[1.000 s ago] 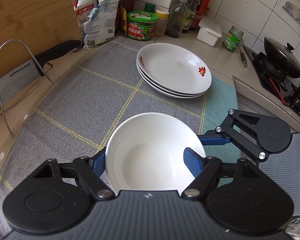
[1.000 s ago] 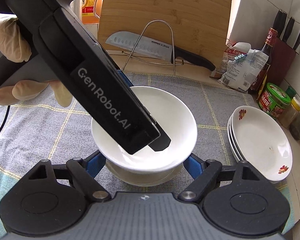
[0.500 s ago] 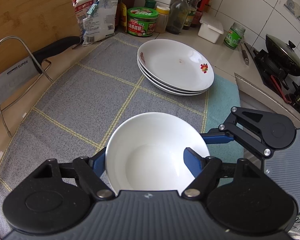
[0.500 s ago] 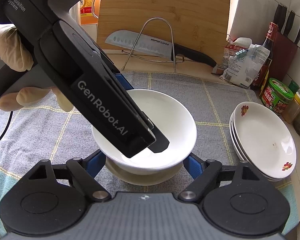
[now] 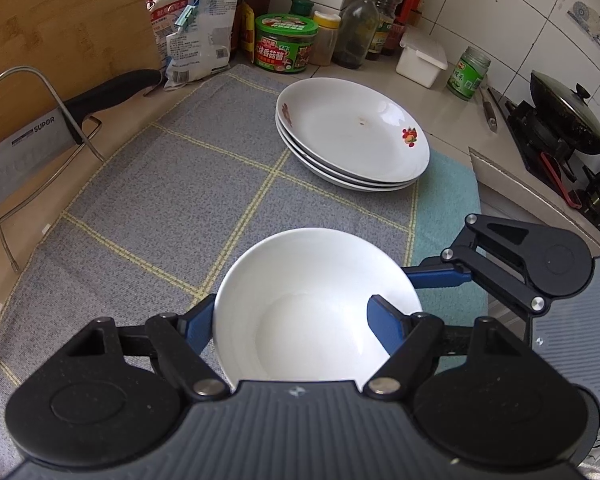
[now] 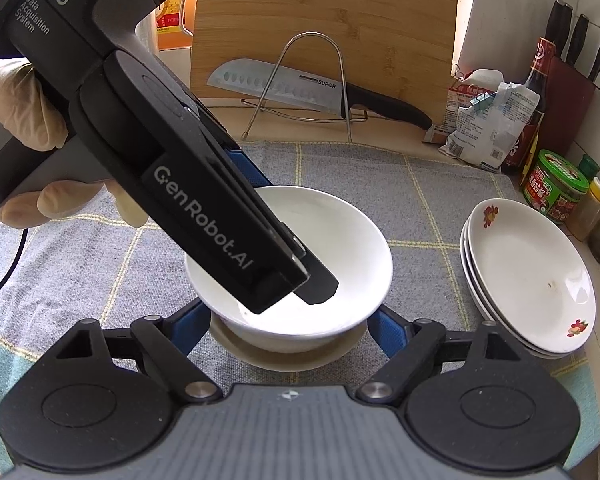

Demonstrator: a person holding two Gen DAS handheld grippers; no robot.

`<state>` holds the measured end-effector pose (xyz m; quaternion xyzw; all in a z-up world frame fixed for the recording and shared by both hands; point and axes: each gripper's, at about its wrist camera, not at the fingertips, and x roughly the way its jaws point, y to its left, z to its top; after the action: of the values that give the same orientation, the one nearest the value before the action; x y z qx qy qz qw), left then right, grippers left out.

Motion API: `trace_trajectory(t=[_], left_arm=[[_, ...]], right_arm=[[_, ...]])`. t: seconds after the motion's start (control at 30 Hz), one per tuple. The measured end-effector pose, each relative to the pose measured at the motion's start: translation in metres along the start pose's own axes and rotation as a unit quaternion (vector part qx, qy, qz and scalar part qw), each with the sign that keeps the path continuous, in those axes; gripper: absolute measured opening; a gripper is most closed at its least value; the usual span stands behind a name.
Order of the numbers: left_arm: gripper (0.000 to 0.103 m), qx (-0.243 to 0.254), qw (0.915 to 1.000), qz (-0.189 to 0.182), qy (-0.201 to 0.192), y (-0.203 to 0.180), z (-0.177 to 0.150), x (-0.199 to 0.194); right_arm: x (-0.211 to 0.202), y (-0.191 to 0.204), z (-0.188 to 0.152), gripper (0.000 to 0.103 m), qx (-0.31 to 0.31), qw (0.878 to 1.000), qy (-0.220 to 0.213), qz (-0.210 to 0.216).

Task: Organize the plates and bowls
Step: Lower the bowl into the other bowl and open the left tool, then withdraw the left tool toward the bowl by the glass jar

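- A white bowl (image 5: 316, 304) sits upright, mouth up and empty, nested in a second bowl (image 6: 288, 354) whose rim shows just beneath it in the right wrist view. Both rest on the grey checked cloth (image 5: 172, 184) that covers the tabletop (image 5: 452, 120).
- The left hand-held gripper (image 5: 292, 324) pinches the top bowl's wall: one blue finger (image 5: 384, 324) lies inside against the wall, the other outside at the left rim.
- In the right wrist view that same tool (image 6: 204, 184) slants down from the upper left into the bowl, held by a gloved hand (image 6: 28, 120).
- The right hand-held gripper (image 6: 288, 332) is spread wide, its blue fingers (image 6: 384, 332) on either side of the lower bowl near its rim; whether they touch it I cannot tell.
- A stack of three shallow plates (image 5: 352, 136) with small flower marks lies flat on the cloth, well apart from the bowls, on the far right side. The top plate holds nothing but a small brown speck.
- A knife (image 6: 300, 88) rests in a wire rack (image 6: 312, 84) in front of a wooden cutting board (image 6: 332, 12); its long axis runs across the right wrist view, handle to the right.
- Jars and bottles (image 5: 364, 24) line the tiled wall.
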<state>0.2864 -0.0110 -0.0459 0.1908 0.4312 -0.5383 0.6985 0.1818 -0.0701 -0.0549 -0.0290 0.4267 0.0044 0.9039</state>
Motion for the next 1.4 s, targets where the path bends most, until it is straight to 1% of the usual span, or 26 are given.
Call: trace_trajectory(t=[0.03,0.1,0.13,0.23,0.4,0.53,0.67,0.8,0.87,0.93,1.0,1.1,1.2,1.27,1.33,1.4], left_arm=[[0.078,-0.001,1.0,0.0,-0.001,0.001,0.0,0.0],[0.079,-0.001,1.0,-0.001,-0.006,0.001,-0.001,-0.001],[0.079,-0.002,1.0,-0.003,-0.009,0.002,-0.001,-0.002],[0.079,-0.001,0.9999,-0.002,-0.015,0.002,0.0,-0.005],[0.08,-0.012,0.9993,0.01,-0.033,0.006,-0.003,-0.016],[0.081,-0.022,0.9982,0.027,-0.048,0.012,-0.009,-0.027],[0.081,-0.035,0.9964,0.04,-0.067,0.016,-0.019,-0.038],[0.082,-0.051,0.9936,0.049,-0.088,0.016,-0.033,-0.05],[0.085,-0.054,0.9918,0.061,-0.099,0.015,-0.041,-0.056],[0.086,-0.059,0.9899,0.069,-0.109,0.013,-0.049,-0.062],[0.086,-0.067,0.9886,0.069,-0.115,0.012,-0.055,-0.066],[0.091,-0.082,0.9841,0.079,-0.136,0.012,-0.068,-0.075],[0.096,-0.091,0.9754,0.114,-0.165,0.01,-0.085,-0.086],[0.1,-0.096,0.9695,0.138,-0.178,0.009,-0.098,-0.092],[0.101,-0.105,0.9634,0.165,-0.183,0.008,-0.112,-0.098],[0.101,-0.116,0.9571,0.195,-0.181,0.007,-0.126,-0.101]], right_arm=[[0.0,0.0,0.0,0.09,0.0,1.0,0.001,-0.001],[0.0,0.001,0.0,0.097,-0.004,1.0,-0.002,-0.002],[-0.003,0.003,-0.001,0.103,-0.012,1.0,-0.014,-0.008],[-0.009,0.007,0.002,0.103,-0.026,0.999,-0.03,-0.007],[-0.017,0.011,0.002,0.103,-0.023,0.999,-0.045,0.001],[-0.024,0.016,0.0,0.103,-0.017,0.998,-0.055,0.021],[-0.027,0.022,-0.005,0.103,-0.015,0.998,-0.056,0.036],[-0.025,0.027,-0.009,0.103,-0.02,0.998,-0.054,0.03],[-0.024,0.027,-0.01,0.103,-0.017,0.998,-0.052,0.03],[-0.024,0.027,-0.01,0.103,-0.017,0.998,-0.051,0.033],[-0.023,0.028,-0.011,0.103,-0.018,0.998,-0.05,0.032],[-0.022,0.029,-0.012,0.103,-0.021,0.998,-0.047,0.031],[-0.023,0.028,-0.01,0.103,-0.016,0.998,-0.045,0.034],[-0.024,0.026,-0.006,0.103,-0.014,0.998,-0.045,0.032],[-0.024,0.027,-0.002,0.103,-0.02,0.998,-0.046,0.03],[-0.024,0.028,0.003,0.103,-0.029,0.998,-0.048,0.029]])
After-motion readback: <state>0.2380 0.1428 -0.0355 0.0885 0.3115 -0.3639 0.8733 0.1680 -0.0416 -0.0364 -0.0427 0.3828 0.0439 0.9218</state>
